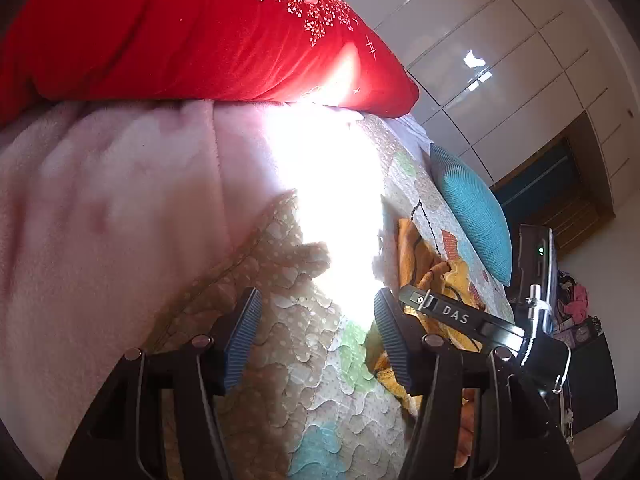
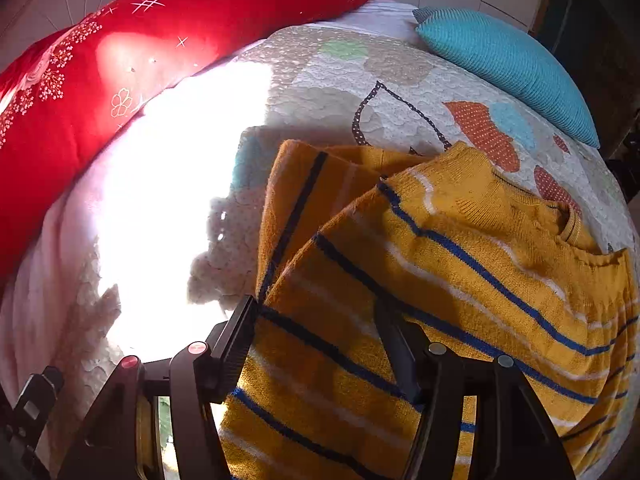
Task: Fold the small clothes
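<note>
A mustard-yellow knit sweater with blue and white stripes lies on the patchwork quilt, its collar to the right and one side folded over the body. My right gripper points down at its near-left part. The jaws stand wide, with knit lying flat between and under the fingers and no pinch visible. My left gripper hovers open over the bare quilt, nothing between its blue pads. From the left wrist view the sweater shows only partly, behind the right finger.
A red flowered pillow and a pink fleece blanket lie along the bed's far side. A teal cushion rests at the far right edge. A strong sun patch washes out the quilt's middle. The right tool's housing, marked DAS, sits close beside my left gripper.
</note>
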The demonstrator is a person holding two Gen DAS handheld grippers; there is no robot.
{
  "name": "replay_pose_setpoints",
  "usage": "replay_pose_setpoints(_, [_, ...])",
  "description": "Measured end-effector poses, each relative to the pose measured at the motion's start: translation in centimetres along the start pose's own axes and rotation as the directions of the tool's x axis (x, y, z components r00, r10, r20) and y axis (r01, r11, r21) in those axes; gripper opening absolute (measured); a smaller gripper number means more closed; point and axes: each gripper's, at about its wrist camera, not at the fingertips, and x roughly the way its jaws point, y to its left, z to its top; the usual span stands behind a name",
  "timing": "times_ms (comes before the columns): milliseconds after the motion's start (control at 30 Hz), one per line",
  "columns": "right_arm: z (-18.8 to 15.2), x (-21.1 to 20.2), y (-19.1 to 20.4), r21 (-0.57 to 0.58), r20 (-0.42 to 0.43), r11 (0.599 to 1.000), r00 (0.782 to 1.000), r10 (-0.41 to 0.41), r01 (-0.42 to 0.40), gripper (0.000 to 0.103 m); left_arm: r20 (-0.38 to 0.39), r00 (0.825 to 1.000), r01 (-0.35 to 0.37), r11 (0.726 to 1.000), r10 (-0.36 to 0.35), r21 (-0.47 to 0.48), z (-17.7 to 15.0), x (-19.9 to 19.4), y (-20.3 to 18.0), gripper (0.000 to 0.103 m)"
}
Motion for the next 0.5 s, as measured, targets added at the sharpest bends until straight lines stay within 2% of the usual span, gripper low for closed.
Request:
replay_pose_setpoints(100, [-0.3,0.8,2.1,-0.098,0.020,0.986,0.991,-0.132,0.133,0.067,0.008,1.000,-0.018,1.000,0.018,0.008,-0.1,0.0,-0.3,0.058])
replay_pose_setpoints(133, [-0.5,0.9,2.8,-0.130,0.035,0.977,0.985,-0.168,0.171,0.062,0.006,1.000,-0.021,1.000,0.021,0.006,-0.1,-0.1,-0.2,0.059])
replay_pose_setpoints(167, [-0.6,0.8,3.1,-0.136,0.053,0.975,0.984,-0.169,0.175,0.044,0.006,1.000,-0.026,1.000,0.026,0.003,-0.2,-0.1,-0.3,0.059])
replay_pose_setpoints(200, [-0.6,0.6,3.2,-0.133,0.067,0.977,0.985,-0.156,0.164,0.037,0.008,0.999,-0.031,1.000,0.031,0.003,-0.2,-0.1,-0.3,0.059])
replay_pose_setpoints(233, [-0.6,0.3,3.0,-0.128,0.086,0.978,0.984,-0.153,0.163,0.026,0.010,0.999,-0.038,0.999,0.038,0.006,-0.3,-0.1,-0.4,0.059])
replay_pose_setpoints(267, [-0.7,0.0,2.4,-0.115,0.100,0.983,0.987,-0.129,0.140,0.019,0.012,0.999,-0.045,0.999,0.045,0.011,-0.3,-0.1,-0.5,0.059])
replay_pose_setpoints(333, [-0.5,-0.9,0.2,-0.063,0.107,0.997,0.993,-0.039,0.045,0.014,0.020,0.998,-0.056,0.998,0.056,0.019,-0.4,-0.3,-0.8,0.059])
replay_pose_setpoints(400, [-0.4,-2.3,-2.7,0.011,0.119,0.999,0.992,0.048,-0.050,0.013,0.030,0.997,-0.076,0.997,0.075,0.027,-0.5,-0.3,-1.1,0.061])
replay_pose_setpoints(500, [-0.5,-5.3,-8.6,0.102,0.184,0.986,0.977,0.108,-0.128,0.013,0.055,0.990,-0.128,0.991,0.126,0.038,-0.8,-0.1,-1.8,0.062])
